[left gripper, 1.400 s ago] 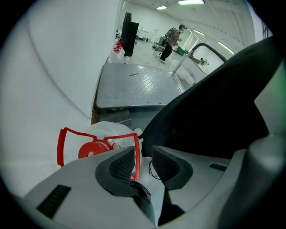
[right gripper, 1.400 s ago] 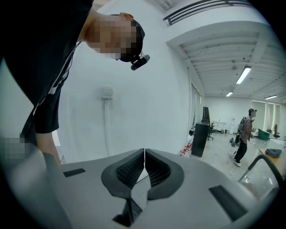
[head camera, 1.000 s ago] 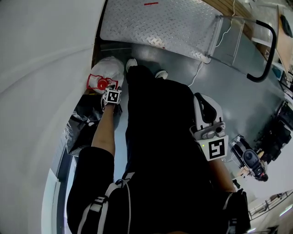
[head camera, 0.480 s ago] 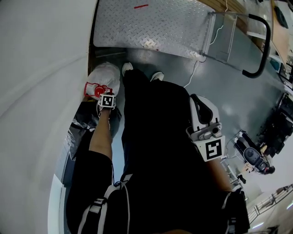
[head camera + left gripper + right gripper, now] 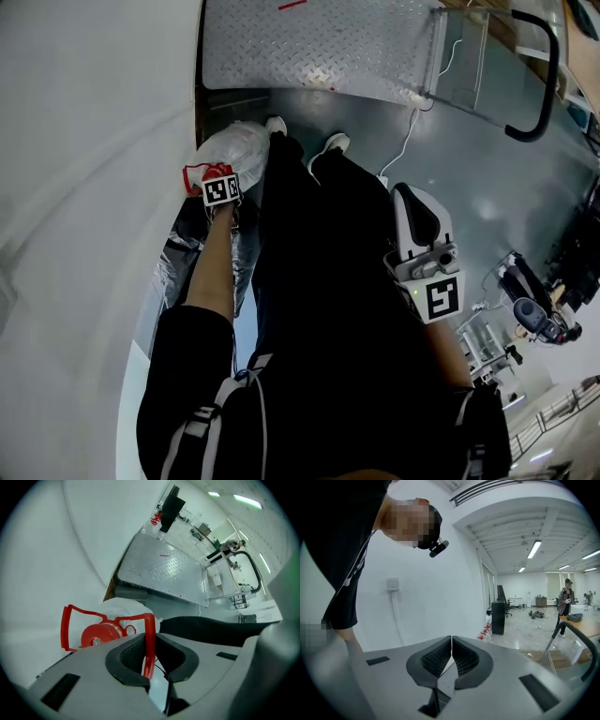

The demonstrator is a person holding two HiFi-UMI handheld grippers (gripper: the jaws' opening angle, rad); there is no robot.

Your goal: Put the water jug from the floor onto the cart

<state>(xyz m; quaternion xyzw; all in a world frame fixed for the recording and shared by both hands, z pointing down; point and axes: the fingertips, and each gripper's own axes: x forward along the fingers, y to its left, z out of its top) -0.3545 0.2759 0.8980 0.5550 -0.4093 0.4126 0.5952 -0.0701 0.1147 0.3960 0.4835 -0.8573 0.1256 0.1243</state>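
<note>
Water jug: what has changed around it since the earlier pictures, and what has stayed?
The fingers of the left gripper have just been closing and now grip the red handle of the water jug. Whether it has left the floor is unclear. The right gripper stays shut and empty; the cart stays in place.

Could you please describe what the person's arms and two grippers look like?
The left gripper and right gripper have light grey bodies with black ribbed pads; each carries a white cube with black square markers. The person wears short black sleeves.
</note>
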